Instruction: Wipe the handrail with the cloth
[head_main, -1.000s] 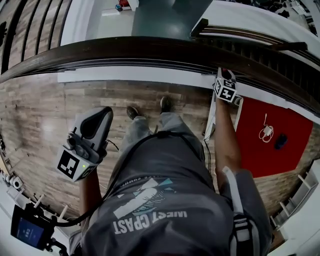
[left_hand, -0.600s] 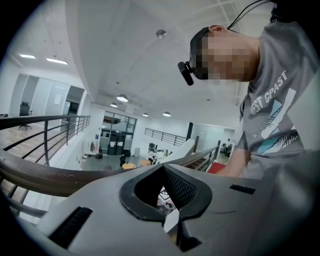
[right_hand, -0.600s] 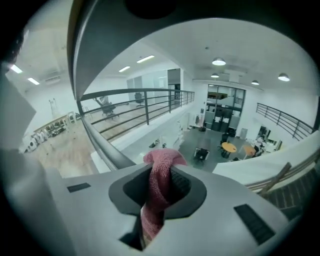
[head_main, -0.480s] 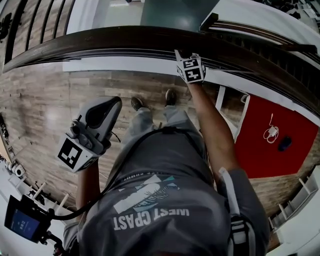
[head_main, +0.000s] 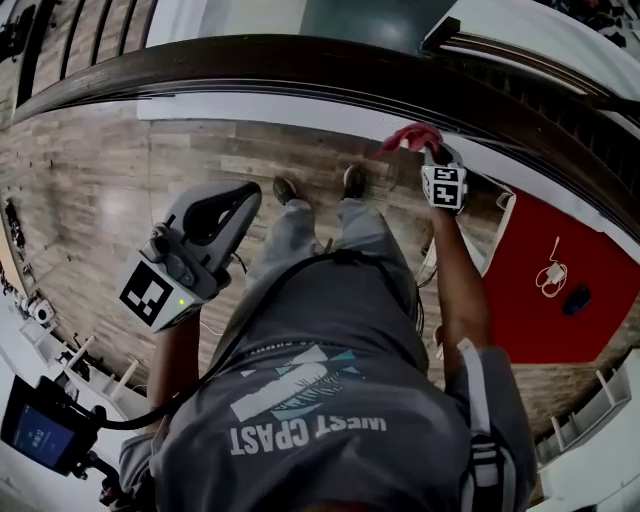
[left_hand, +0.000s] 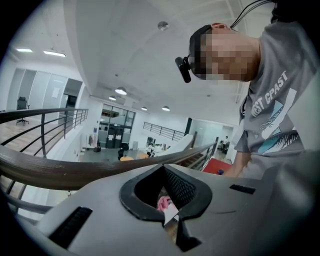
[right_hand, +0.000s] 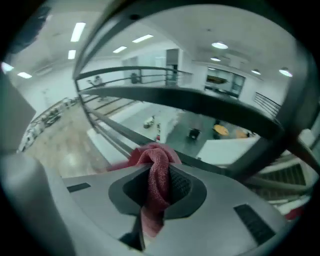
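The right gripper (right_hand: 142, 227) has its jaws clamped on a red woven cloth (right_hand: 157, 172), whose lower end is tucked out of sight between them. The head view places the cloth at the lower edge of the dark curved wooden handrail (head_main: 250, 65), though contact is unclear. The left gripper (left_hand: 172, 227), jaws together and empty, is well apart from the rail. Its view alone shows a pink speck (left_hand: 164, 202) through the jaw opening, too small to identify.

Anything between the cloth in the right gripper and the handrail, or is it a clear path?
Nothing visible is in the way. The right gripper is shut on the red cloth, which hangs just at the near edge of the handrail with only open air between them. The left gripper is off to the side.
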